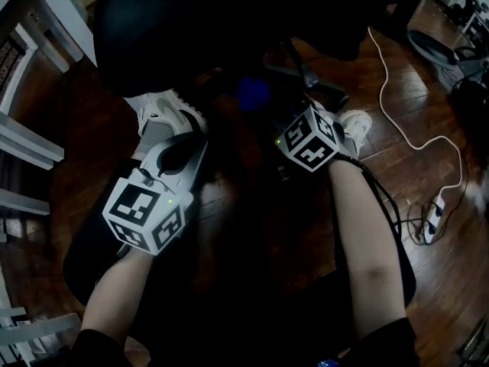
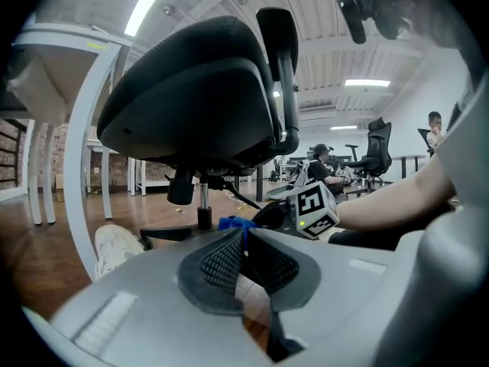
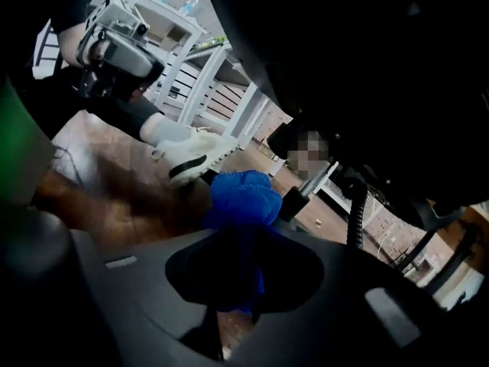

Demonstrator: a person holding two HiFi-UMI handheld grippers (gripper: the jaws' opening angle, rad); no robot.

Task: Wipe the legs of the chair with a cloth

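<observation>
**Blue cloth held under a black office chair**

A black office chair (image 1: pixel 229 21) stands on a wooden floor (image 1: pixel 412 98), seen from above in dim light. Its seat fills the upper part of the head view. Both grippers reach in beneath the seat, toward the chair's base.

The right gripper (image 3: pixel 241 243) has its jaws closed on a bright blue cloth (image 3: pixel 241 201). The cloth bunches out past the jaw tips, low under the seat and just beside the chair's central column (image 2: pixel 203 205).

The left gripper (image 2: pixel 244 239) is on the other side of the column from the right one. Its jaws are pressed together at the tips with nothing between them. It points at the column's foot, and the cloth shows just beyond its tips.

A white shoe (image 1: pixel 168 113) rests on the floor under the seat's left edge. A second shoe (image 1: pixel 355 125) is beside the chair on the right. A white cable (image 1: pixel 412 128) trails across the floor, well to the right of the chair.
</observation>
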